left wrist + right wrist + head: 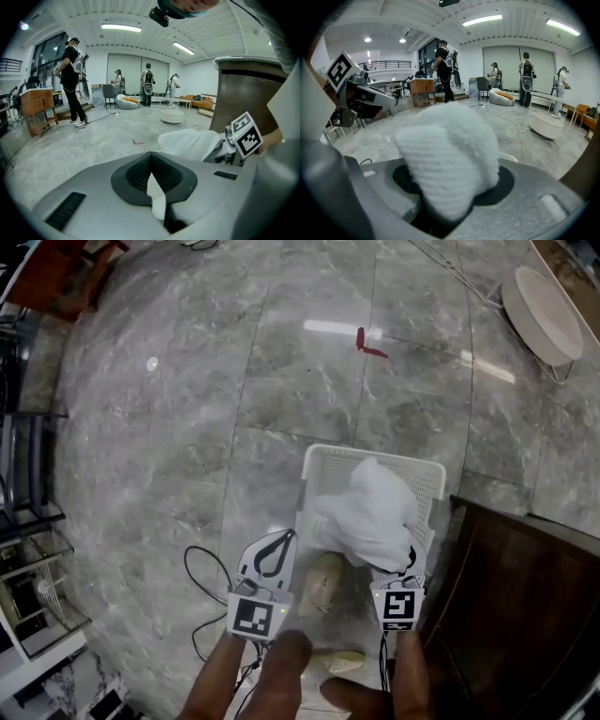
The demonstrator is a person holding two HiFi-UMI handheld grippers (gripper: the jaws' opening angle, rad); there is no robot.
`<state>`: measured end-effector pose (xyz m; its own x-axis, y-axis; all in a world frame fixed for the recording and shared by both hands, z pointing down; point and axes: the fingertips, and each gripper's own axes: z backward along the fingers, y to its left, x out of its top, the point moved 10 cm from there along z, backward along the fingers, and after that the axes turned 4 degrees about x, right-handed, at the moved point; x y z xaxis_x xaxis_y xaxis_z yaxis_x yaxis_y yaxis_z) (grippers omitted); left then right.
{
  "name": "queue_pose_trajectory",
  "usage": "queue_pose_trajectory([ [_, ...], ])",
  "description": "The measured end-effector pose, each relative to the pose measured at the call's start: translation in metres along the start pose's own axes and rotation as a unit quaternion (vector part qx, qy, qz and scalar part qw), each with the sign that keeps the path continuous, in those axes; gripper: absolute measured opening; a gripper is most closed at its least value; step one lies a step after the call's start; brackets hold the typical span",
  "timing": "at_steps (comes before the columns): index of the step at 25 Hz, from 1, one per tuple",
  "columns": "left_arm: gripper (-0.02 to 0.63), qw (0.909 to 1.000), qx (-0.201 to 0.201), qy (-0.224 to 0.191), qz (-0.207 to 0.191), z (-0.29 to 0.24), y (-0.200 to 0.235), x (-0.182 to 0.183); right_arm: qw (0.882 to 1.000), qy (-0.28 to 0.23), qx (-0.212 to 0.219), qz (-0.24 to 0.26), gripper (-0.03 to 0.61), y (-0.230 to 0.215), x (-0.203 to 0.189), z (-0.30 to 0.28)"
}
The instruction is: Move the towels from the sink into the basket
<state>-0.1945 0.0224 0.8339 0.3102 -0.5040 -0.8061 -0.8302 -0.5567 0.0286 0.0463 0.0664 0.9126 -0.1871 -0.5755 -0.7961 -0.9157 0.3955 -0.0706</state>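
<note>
A white towel (370,512) hangs bunched over the white slatted basket (424,472), which stands on the grey marble floor. My right gripper (403,568) is shut on the towel's near end. In the right gripper view the fluffy towel (450,154) fills the jaws and hides the fingertips. My left gripper (286,538) hovers just left of the basket. Its black jaws meet at the tips, and a thin white sliver that I cannot identify shows between the pads (157,197). The left gripper view shows the towel (192,143) off to the right, apart from that gripper. No sink is in view.
A dark wooden cabinet (525,615) stands close on the right of the basket. A black cable (202,568) loops on the floor at the left. A round white object (544,315) lies far right, a red mark (367,345) beyond the basket. Several people (72,79) stand in the background.
</note>
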Motion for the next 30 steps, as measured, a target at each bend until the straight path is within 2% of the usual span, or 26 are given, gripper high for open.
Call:
queue_pose_trajectory([
  [4, 0.009, 1.0000, 0.003, 0.001, -0.006, -0.002, 0.002, -0.013, 1.000, 0.002, -0.002, -0.014, 0.272, 0.001, -0.014, -0.013],
  [5, 0.009, 1.0000, 0.003, 0.003, -0.005, -0.002, 0.002, -0.014, 1.000, 0.005, 0.000, -0.022, 0.297, 0.001, -0.017, -0.015],
  [7, 0.009, 1.0000, 0.004, 0.004, 0.000, -0.001, 0.003, -0.015, 0.999, 0.014, 0.010, -0.040, 0.389, 0.000, -0.021, -0.020],
  [9, 0.009, 1.0000, 0.005, 0.005, 0.005, 0.000, 0.003, -0.015, 0.998, 0.019, 0.019, -0.052, 0.436, -0.001, -0.024, -0.022],
  [16, 0.009, 1.0000, 0.005, 0.002, 0.003, 0.003, -0.001, -0.012, 0.998, 0.005, 0.021, -0.060, 0.439, 0.000, -0.017, -0.018],
  [21, 0.009, 0.9999, 0.004, -0.010, -0.002, 0.010, -0.004, 0.006, 0.998, 0.002, 0.025, -0.065, 0.439, -0.004, 0.000, -0.004],
  [25, 0.009, 0.9999, 0.000, -0.015, -0.004, 0.028, -0.008, 0.037, 0.997, -0.005, 0.025, -0.076, 0.437, -0.005, 0.030, 0.021],
  [30, 0.009, 0.9993, -0.003, -0.035, -0.006, 0.057, -0.016, 0.093, 0.996, -0.035, 0.009, -0.084, 0.436, -0.011, 0.087, 0.065],
])
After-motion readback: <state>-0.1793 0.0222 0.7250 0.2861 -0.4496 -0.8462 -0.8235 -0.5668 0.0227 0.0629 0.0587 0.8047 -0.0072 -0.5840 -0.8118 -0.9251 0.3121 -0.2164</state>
